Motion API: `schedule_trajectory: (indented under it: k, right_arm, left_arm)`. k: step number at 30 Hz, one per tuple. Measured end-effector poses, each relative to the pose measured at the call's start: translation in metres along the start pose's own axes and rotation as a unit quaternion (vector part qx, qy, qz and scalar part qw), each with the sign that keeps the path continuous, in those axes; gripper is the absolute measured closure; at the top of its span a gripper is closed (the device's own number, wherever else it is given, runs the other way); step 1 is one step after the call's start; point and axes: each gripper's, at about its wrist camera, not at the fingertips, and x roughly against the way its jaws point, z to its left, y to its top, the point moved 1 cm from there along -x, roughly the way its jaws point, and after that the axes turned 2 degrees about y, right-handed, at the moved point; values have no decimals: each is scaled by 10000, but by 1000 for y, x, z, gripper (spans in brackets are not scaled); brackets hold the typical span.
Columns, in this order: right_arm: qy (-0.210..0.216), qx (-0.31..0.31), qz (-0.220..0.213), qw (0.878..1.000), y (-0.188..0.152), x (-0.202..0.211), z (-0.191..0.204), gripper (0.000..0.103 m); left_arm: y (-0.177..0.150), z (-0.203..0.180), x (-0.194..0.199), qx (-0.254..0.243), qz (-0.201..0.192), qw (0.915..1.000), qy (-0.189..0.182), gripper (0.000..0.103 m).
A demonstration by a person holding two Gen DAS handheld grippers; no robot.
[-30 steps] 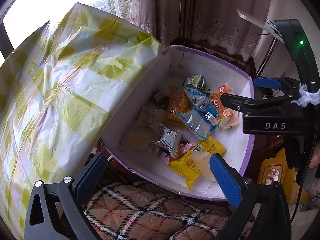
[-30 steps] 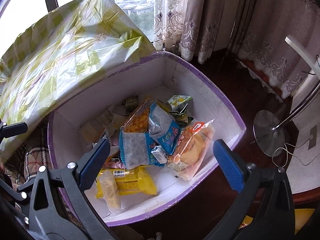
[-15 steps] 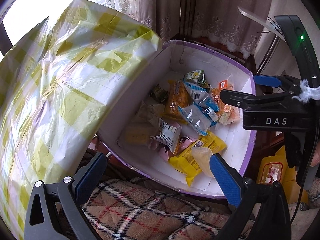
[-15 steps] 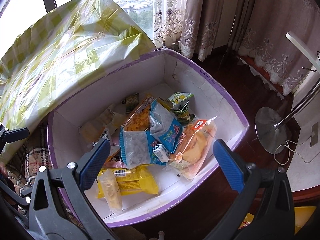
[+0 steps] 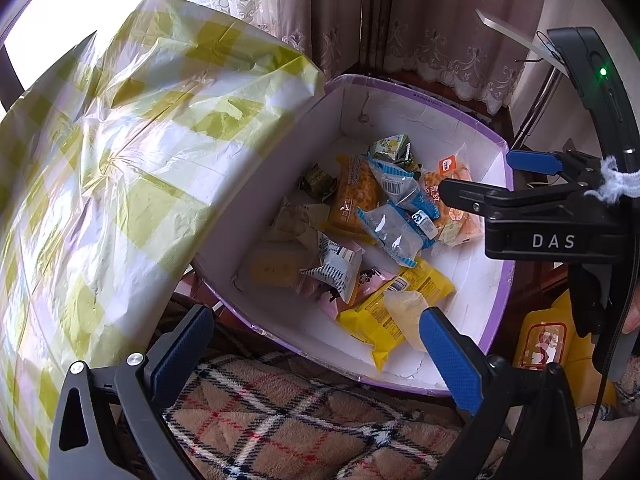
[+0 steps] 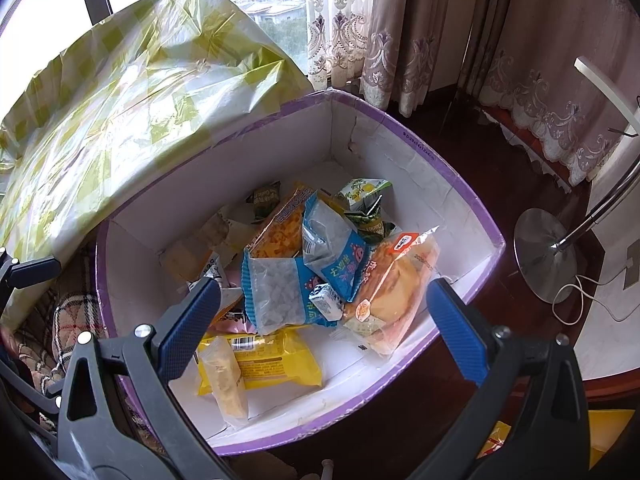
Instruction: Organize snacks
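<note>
both grippers spread wide, empty: left gripper (image 5: 316,344) above box's near rim, right gripper (image 6: 324,320) over snacks (image 6: 304,276) piled in purple-rimmed box (image 6: 440,168) (yellow-checked bag (image 5: 120,160) beside it).

- Purple-rimmed white cardboard box (image 6: 452,204) holds the snacks, its bottom carrying a yellow packet (image 6: 272,360) and a clear bread bag (image 6: 396,288).
- Dark wooden floor (image 6: 452,120) carries a round metal lamp base (image 6: 544,256).

"DAS" stands on the right tool (image 5: 532,176).
</note>
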Motion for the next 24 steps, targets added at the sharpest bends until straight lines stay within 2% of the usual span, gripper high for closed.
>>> schedule_trajectory:
  k: [24]
  right_arm:
    - [44,-47,64,10000,-3,-3,2,0]
  left_arm:
    - [-2,-1,-2,-22,32,10000,-7,0]
